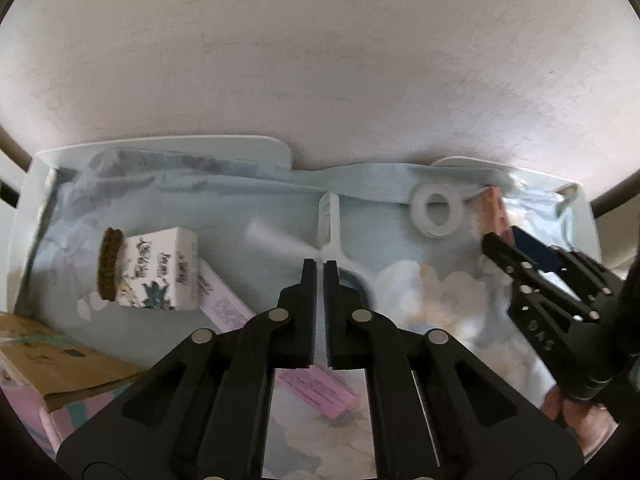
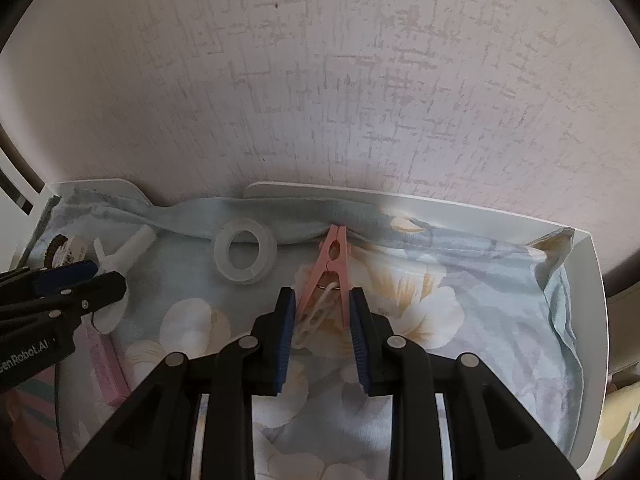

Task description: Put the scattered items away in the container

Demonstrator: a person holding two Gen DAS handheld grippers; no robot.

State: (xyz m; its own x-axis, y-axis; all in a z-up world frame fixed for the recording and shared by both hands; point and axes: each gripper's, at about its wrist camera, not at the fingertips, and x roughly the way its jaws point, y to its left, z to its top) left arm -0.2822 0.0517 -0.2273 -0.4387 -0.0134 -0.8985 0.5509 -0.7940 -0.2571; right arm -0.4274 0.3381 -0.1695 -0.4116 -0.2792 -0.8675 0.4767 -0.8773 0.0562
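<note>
- Left wrist view: the left hand-held gripper [image 1: 320, 268] was pressed together, tips at the stem of a white plastic piece [image 1: 330, 216] near the far edge of the cloth-lined white tray [image 1: 160, 148]. Couldn't tell whether it actually pinched it.
- Tape roll [image 1: 436, 210] lay by the far edge, printed box [image 1: 160, 272] toward the left edge.
- Right wrist view: the right hand-held gripper [image 2: 322, 300] pinched the legs of the pink clothes peg [image 2: 330, 256], which pointed at the far edge, with a white clip under it.
- Step, as I judged it: grasp made, lift pending.
- Next move called for raising the peg clear of the cloth and carrying it to the container, which I couldn't identify.
</note>
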